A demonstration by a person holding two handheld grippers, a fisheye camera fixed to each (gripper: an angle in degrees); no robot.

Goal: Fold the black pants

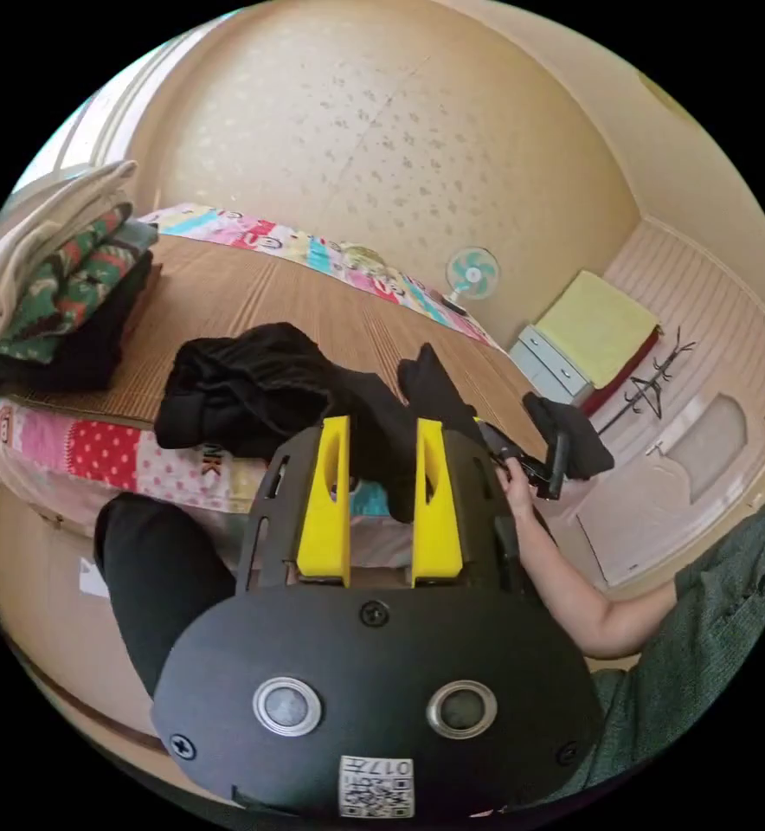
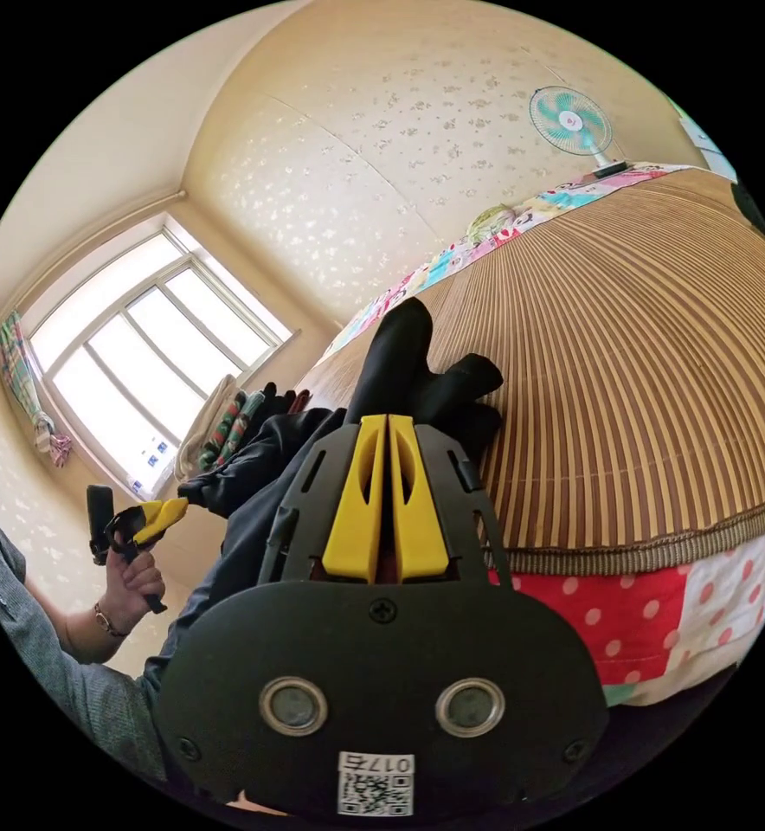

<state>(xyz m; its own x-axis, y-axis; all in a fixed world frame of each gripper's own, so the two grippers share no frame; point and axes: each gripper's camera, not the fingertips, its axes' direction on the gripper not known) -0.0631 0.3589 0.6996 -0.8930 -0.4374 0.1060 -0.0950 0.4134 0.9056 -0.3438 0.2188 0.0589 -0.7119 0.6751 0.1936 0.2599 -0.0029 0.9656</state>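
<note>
Black pants [image 1: 253,389] lay bunched on bed mat [image 1: 253,294]. Right gripper [image 2: 388,433] fingers pinched shut on a raised fold; left gripper [image 1: 382,433] fingers parted, apparently straddling cloth. Soft, light, limp fabric; best gripped at waistband or hem

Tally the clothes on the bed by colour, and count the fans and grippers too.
Black pants, crumpled: 1
Stacked folded pieces by colour: cream 1, green-and-red patterned 1, black 1
Fan: 1
Grippers: 2, left gripper and right gripper
Total: 7
</note>
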